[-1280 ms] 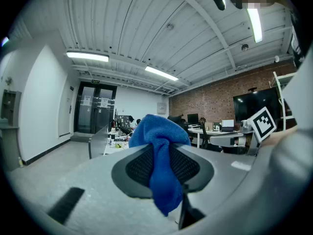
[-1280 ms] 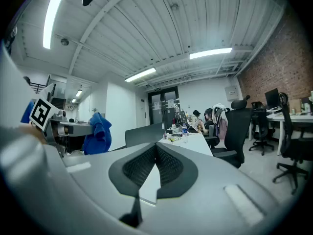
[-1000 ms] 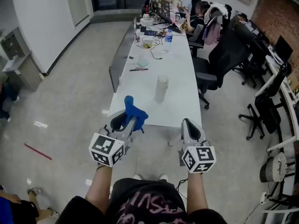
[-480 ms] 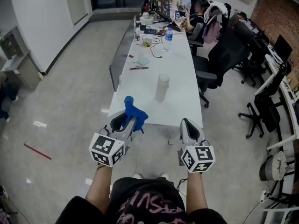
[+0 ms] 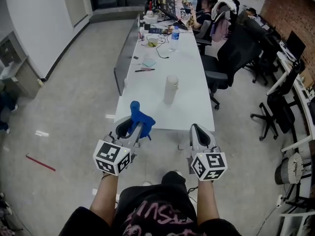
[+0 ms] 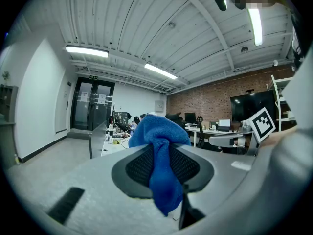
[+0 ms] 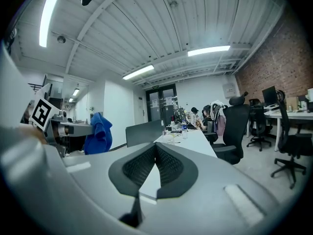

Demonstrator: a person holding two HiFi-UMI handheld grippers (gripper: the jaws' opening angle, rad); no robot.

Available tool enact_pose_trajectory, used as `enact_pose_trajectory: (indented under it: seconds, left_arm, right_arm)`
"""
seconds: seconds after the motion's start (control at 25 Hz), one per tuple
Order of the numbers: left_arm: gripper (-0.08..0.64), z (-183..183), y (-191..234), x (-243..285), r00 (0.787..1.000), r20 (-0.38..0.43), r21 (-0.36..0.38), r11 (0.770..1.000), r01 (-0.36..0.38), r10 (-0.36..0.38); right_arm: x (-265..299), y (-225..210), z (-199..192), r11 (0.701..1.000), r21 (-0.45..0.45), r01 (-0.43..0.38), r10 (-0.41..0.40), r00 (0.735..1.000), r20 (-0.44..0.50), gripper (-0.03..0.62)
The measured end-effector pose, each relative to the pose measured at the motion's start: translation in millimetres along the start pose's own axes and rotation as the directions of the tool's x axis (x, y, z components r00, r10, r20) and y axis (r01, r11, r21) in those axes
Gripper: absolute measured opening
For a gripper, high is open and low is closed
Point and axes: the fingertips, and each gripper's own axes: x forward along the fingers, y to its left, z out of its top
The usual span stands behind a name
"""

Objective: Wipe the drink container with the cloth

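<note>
The drink container (image 5: 170,89), a tall white bottle, stands upright near the middle of the long white table (image 5: 192,107). My left gripper (image 5: 134,125) is held in the air short of the table's near end, shut on a blue cloth (image 5: 141,117). In the left gripper view the cloth (image 6: 160,141) bunches above the jaws and hangs down between them. My right gripper (image 5: 196,129) is level with it on the right, shut with nothing in it. The right gripper view shows the meshed pads (image 7: 168,166) closed together and the cloth (image 7: 99,132) off to the left.
Black office chairs (image 5: 236,58) line the table's right side. The far end of the table holds a water bottle (image 5: 174,33), a bowl, papers, cables and monitors, with people seated there. A red stick (image 5: 40,162) lies on the floor at the left.
Both grippers keep their hold and place. The view has shifted slightly towards the table, and a dark-clad knee now shows between my arms.
</note>
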Motion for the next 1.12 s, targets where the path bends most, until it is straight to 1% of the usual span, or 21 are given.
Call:
enact_pose_trajectory:
  seconds: [0.24, 0.48, 0.68, 0.92, 1.12]
  left_arm:
    - [0.094, 1.1, 2.6, 8.3, 1.0, -0.002, -0.007, 1.0, 0.007, -0.007]
    - [0.094, 0.8, -0.2, 25.8, 1.0, 0.0, -0.018, 0.999, 0.03, -0.03]
    - [0.094, -1.2, -2.1, 45.8, 0.999, -0.012, -0.008, 0.999, 0.046, -0.046]
    - [0.094, -1.2, 7.3, 61.2, 0.999, -0.025, -0.015, 0.999, 0.031, -0.031]
    - [0.094, -8.3, 15.0, 80.1, 0.999, -0.04, -0.022, 0.999, 0.023, -0.023]
  right_arm:
    - [1.2, -5.8, 2.7, 1.0, -0.003, 0.014, -0.014, 1.0, -0.001, 0.011]
    - [6.6, -19.3, 4.3, 1.0, -0.003, 0.026, -0.026, 1.0, 0.0, 0.011]
    - [16.2, -38.3, 2.1, 0.999, 0.01, 0.041, -0.041, 0.999, -0.001, 0.011]
    - [32.0, -48.7, 0.4, 0.999, 0.019, 0.029, -0.029, 0.999, -0.015, 0.011]
    - [49.8, -63.9, -4.6, 0.999, 0.028, 0.025, -0.024, 0.999, -0.027, 0.011]
